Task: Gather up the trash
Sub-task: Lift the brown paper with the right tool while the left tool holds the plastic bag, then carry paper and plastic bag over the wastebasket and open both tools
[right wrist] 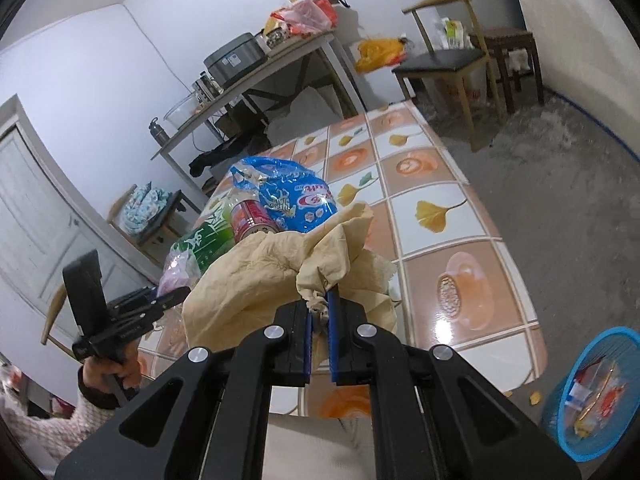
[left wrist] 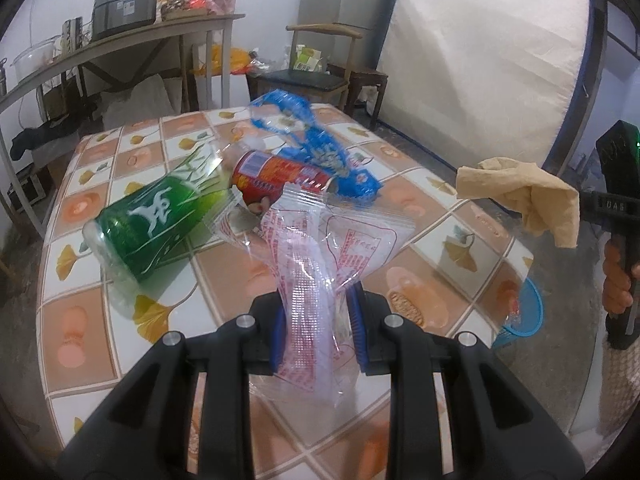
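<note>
My left gripper [left wrist: 318, 312] is shut on a clear plastic wrapper with red print [left wrist: 320, 264], lifted above the tiled table [left wrist: 460, 216]. My right gripper [right wrist: 319, 306] is shut on a crumpled tan paper towel [right wrist: 260, 276], seen hanging in the air as the tan paper towel [left wrist: 528, 196] in the left wrist view. On the table lie a green plastic bottle [left wrist: 156, 224], a red can [left wrist: 280, 176] and a blue snack bag [left wrist: 320, 148]. A blue mesh basket [right wrist: 600, 392] with scraps inside stands on the floor off the table's corner.
A chair with a dark seat [left wrist: 304, 76] and a stool stand beyond the table. A mattress [left wrist: 480, 48] leans on the wall. A long side table [left wrist: 132, 36] carries boxes and bags. A person's hand [right wrist: 108, 368] holds the left gripper's handle.
</note>
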Demonstrator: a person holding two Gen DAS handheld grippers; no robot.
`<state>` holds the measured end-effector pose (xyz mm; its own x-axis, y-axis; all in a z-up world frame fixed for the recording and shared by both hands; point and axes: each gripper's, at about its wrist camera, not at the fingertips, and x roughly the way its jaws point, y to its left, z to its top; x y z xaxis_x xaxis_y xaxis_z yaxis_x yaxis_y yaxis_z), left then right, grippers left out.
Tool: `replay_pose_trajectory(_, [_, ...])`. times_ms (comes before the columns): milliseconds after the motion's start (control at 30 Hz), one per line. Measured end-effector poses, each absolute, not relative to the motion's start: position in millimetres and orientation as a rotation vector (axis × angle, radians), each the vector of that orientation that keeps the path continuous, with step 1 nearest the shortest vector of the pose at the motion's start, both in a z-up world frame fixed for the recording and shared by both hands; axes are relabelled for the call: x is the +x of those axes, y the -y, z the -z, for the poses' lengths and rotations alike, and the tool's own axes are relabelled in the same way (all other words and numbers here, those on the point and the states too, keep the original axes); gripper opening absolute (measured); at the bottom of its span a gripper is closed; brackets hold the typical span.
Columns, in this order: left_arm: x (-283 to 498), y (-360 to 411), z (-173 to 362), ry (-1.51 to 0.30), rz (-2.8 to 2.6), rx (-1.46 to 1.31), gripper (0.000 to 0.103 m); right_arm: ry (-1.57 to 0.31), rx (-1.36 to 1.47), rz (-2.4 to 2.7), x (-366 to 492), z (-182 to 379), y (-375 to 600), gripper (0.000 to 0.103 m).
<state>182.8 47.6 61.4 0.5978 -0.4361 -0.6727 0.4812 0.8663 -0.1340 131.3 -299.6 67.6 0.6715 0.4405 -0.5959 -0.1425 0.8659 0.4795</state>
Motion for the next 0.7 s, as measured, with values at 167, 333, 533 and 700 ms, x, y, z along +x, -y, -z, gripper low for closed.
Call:
replay_pose_trajectory(167, [180, -30, -75, -0.73, 0.571, 0.08, 0.025, -0.73, 0.441, -0.301, 115, -72, 322, 0.007])
replay_pose_trajectory(333, [176, 4, -91, -0.688, 0.653, 0.091, 0.025, -0.673, 0.455, -0.212, 87, -81, 358, 0.007])
replay_pose_trajectory(533, [172, 68, -104, -0.662, 0.797, 0.115, 0.025, -0.622, 0.494, -0.075, 46, -82, 411, 0.007])
replay_pose_trajectory(700, [159, 140, -107, -0.671, 0.963, 0.15, 0.025, -0.609, 0.549, 0.068, 3, -68, 461, 0.007])
